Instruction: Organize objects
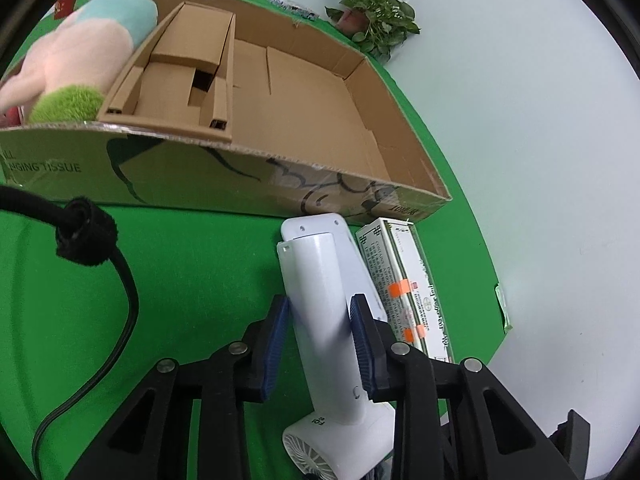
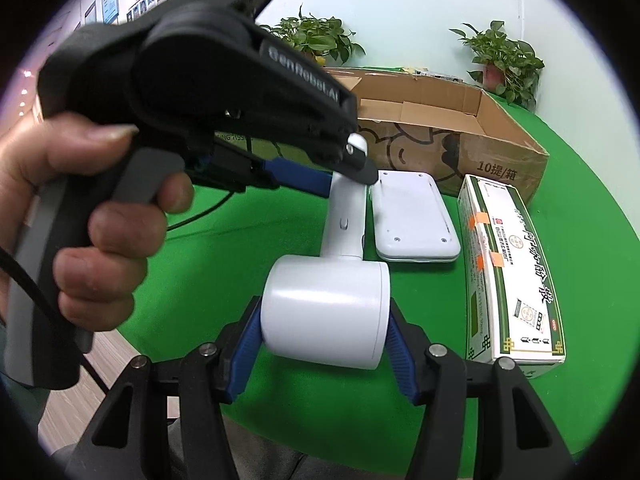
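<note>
A white hair dryer (image 1: 316, 268) is held over the green cloth by both grippers. My left gripper (image 1: 320, 300) is shut on its handle, with a blue pad pressed to each side. In the right wrist view my right gripper (image 2: 325, 310) is shut on the dryer's round white barrel (image 2: 326, 304). The same view shows the left gripper (image 2: 344, 174) clamped on the handle farther up, carried by a person's hand (image 2: 100, 240). The open cardboard box (image 1: 200, 176) stands just beyond, with a pink and blue plush toy (image 1: 88, 48) at its left end.
A flat white device (image 2: 412, 216) and a green-and-white carton (image 2: 516, 272) lie on the cloth to the right of the dryer, in front of the cardboard box (image 2: 480, 152). A black cable (image 1: 128, 292) hangs at left. Potted plants (image 2: 500, 56) stand behind the table.
</note>
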### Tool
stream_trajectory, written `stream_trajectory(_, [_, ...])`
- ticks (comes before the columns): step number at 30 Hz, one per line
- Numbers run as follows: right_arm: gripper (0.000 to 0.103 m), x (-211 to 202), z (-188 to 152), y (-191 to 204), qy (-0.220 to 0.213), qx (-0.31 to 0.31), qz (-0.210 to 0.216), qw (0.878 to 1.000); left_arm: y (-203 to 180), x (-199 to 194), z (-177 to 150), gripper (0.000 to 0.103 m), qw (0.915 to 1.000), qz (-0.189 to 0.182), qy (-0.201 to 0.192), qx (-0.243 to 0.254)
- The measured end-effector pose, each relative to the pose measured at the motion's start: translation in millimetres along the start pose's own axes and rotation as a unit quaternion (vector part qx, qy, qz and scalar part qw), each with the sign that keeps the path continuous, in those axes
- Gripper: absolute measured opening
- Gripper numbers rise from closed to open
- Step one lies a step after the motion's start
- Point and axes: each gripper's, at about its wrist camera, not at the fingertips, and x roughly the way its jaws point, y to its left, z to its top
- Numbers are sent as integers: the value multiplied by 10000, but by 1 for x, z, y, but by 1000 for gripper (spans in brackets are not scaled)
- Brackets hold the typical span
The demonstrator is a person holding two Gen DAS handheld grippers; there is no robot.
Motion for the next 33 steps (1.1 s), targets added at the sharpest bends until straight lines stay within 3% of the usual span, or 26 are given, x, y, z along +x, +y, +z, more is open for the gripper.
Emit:
stream_trajectory(11, [55,3,3,-1,8,82,-34,10000,-25,-20,4,27,9992,-33,-276,299])
stream_trajectory(16, [55,-3,9,-2,-189,62,-96,9998,-34,-33,11,27,9981,-65,-439,427])
stream_trajectory(33, [55,-2,61,-6,-650,-107,-328,9973,-60,-76,53,27,9916,58,-963,860])
